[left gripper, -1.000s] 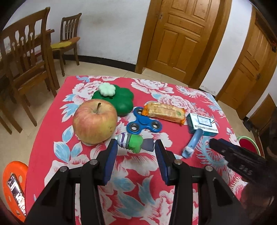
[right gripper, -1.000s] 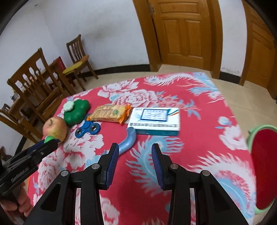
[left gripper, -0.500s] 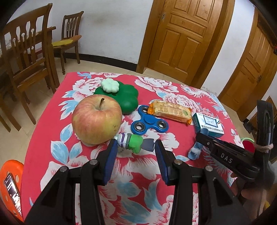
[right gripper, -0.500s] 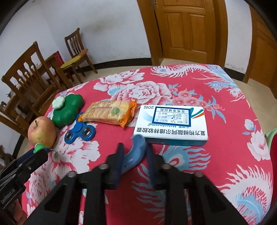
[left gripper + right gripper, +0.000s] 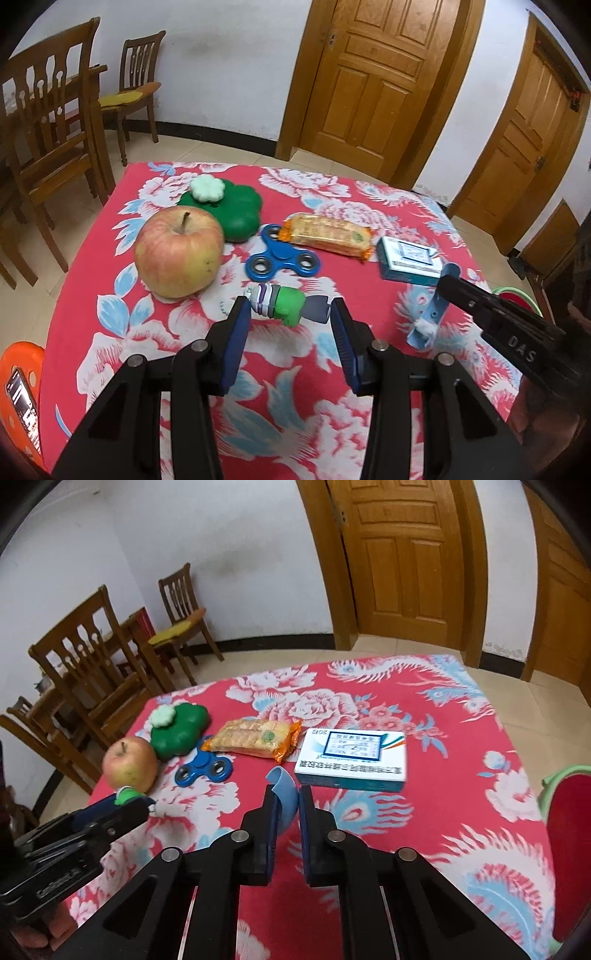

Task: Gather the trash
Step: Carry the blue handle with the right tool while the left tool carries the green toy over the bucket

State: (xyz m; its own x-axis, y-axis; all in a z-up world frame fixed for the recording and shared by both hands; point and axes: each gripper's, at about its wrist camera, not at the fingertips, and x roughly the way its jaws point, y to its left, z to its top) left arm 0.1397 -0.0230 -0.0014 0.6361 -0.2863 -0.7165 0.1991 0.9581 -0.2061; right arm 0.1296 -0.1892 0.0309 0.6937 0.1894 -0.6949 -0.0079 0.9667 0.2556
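On the red floral tablecloth (image 5: 295,369) lie a cracker packet (image 5: 328,234), a blue-and-white medicine box (image 5: 408,262) and a light blue plastic piece (image 5: 432,314). My right gripper (image 5: 288,794) is closing its jaws on the light blue piece (image 5: 282,786), and the pads press its sides. My left gripper (image 5: 290,315) is open. A small green and purple toy figure (image 5: 284,306) lies just ahead, between its fingertips, untouched.
An apple (image 5: 179,251), a green clover-shaped box (image 5: 236,210) and a blue fidget spinner (image 5: 282,256) sit at the left of the table. A green-rimmed red bin (image 5: 569,849) stands off the right edge. Wooden chairs (image 5: 48,122) and an orange stool (image 5: 18,398) are on the left.
My right gripper moved forward over the light blue piece and closed on it. The left gripper stayed open in front of the toy figure.
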